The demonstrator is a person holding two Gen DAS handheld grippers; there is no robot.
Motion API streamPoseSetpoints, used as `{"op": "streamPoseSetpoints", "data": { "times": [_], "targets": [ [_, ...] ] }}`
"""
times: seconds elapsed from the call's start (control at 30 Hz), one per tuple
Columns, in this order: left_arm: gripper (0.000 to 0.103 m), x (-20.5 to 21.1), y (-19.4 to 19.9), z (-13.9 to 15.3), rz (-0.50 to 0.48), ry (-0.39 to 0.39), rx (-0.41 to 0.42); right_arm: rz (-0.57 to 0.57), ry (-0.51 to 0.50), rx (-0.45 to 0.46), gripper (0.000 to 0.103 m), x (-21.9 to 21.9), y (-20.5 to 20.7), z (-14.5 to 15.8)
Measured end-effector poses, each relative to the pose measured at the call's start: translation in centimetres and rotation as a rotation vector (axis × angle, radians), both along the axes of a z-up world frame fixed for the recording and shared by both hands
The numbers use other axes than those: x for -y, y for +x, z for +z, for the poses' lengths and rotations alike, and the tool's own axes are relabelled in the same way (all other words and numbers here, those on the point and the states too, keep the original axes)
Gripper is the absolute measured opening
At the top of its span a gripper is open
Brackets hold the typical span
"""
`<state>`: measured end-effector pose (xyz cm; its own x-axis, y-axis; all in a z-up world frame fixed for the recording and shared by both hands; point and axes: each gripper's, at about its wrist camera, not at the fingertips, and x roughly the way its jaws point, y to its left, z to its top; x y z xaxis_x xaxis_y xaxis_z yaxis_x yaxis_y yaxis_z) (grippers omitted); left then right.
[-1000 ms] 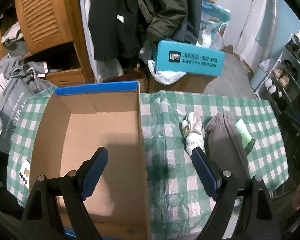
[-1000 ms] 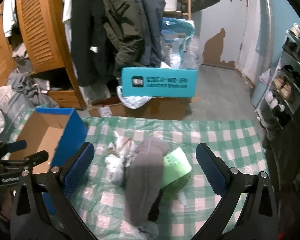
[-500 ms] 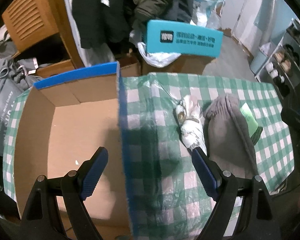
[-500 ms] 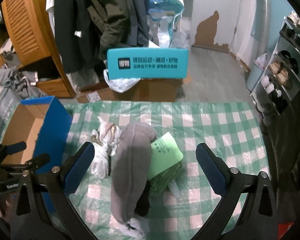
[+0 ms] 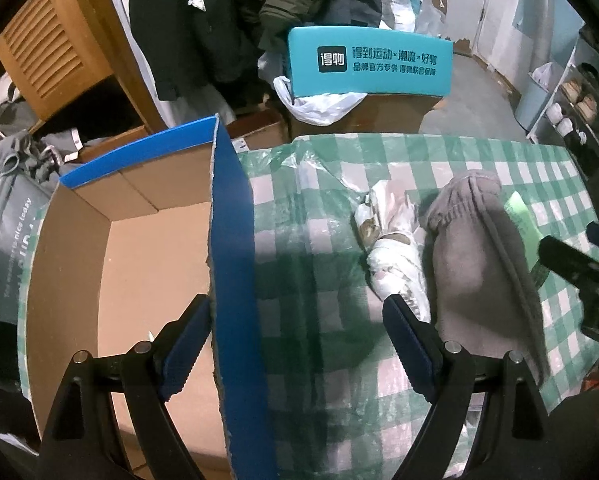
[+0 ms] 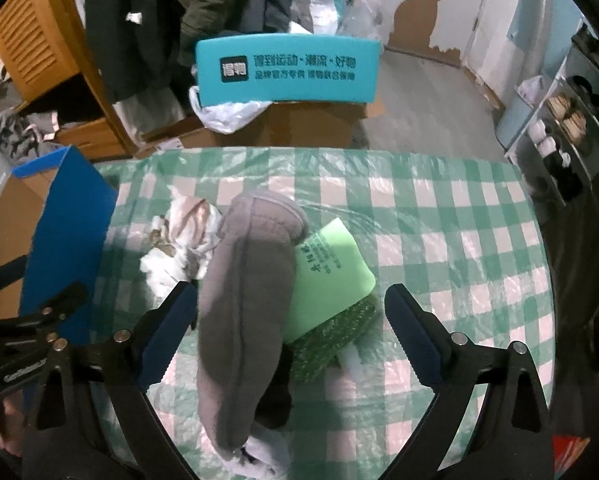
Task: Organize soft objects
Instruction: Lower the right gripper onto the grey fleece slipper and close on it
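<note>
On the green checked worktop (image 6: 439, 216), a grey knitted garment (image 6: 243, 300) is seen lying lengthwise, in the middle of a small pile. Just beside it on the left, a crumpled white patterned cloth (image 6: 179, 236) is touching it. On its right side a light green sponge (image 6: 327, 268) with a dark green scouring layer is partly tucked under the grey piece. The right gripper (image 6: 291, 332) is held over this pile with its fingers wide apart and nothing between them. The left gripper (image 5: 295, 344) is also spread open and empty; the blue outer wall of the cardboard box (image 5: 235, 240) is seen between its fingers. The box stands open at the left end of the worktop. Behind the worktop, a teal shoe box (image 5: 369, 66) with printed characters is resting on a brown carton.
</note>
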<state>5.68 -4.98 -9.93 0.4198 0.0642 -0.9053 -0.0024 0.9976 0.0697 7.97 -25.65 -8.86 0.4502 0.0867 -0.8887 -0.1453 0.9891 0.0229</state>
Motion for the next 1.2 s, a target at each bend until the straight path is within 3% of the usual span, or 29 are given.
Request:
{"op": "streamPoseSetpoints", "data": {
  "times": [0.33, 0.6, 0.97, 1.2],
  "targets": [
    [0.087, 1.2, 0.3, 0.8, -0.002, 0.007, 0.031, 0.011, 0.008, -0.013, 0.096, -0.1, 0.0, -0.4],
    [0.087, 2.8, -0.1, 2.5, -0.069, 0.039, 0.086, 0.019, 0.008, -0.014, 0.095, -0.4, 0.2, -0.3],
    [0.087, 4.2, 2.0, -1.3, -0.076, -0.026, -0.01, 0.008, -0.027, -0.051, 0.094, 0.4, 1.1, -1.9],
    [0.087, 5.3, 3.5, -4.3, -0.093, -0.027, -0.099, -0.028, -0.021, -0.062, 0.094, 1.7, 1.5, -2.1]
  ]
}}
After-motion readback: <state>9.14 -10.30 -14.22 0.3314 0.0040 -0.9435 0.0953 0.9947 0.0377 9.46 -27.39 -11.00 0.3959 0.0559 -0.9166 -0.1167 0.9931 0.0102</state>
